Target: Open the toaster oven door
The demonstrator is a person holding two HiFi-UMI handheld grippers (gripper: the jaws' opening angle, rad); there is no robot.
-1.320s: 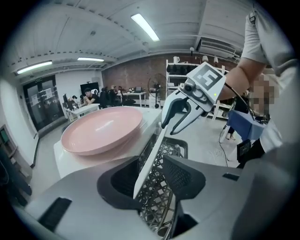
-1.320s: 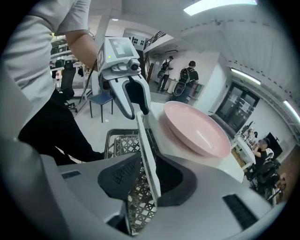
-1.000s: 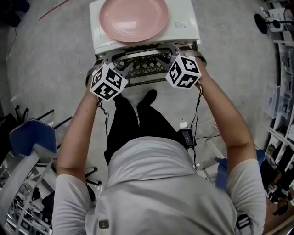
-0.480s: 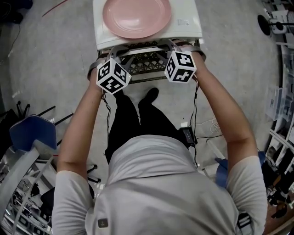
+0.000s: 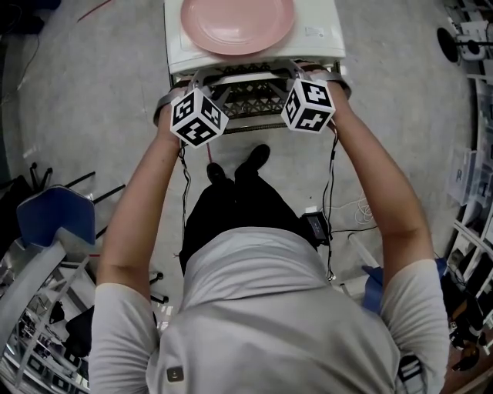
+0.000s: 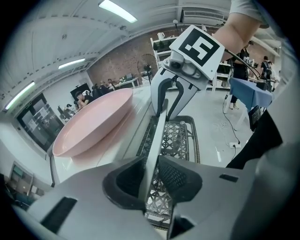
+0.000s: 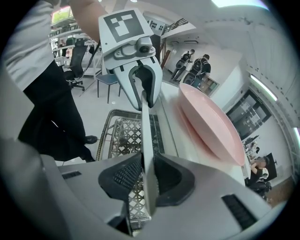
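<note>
Head view: the toaster oven (image 5: 327, 46), a pink plate (image 5: 237, 23) on its roof, stands straight ahead of the left gripper (image 5: 196, 81) and the right gripper (image 5: 296, 75). Its door handle (image 5: 246, 75) runs crosswise from one to the other. The oven looks not yet opened, so the pull itself seems left to do. Left gripper view: the jaws stand partly closed, with the pads pressed on the handle's flat bar. Right gripper view: the jaws are closing, with the bar between the pads and touching them.
</note>
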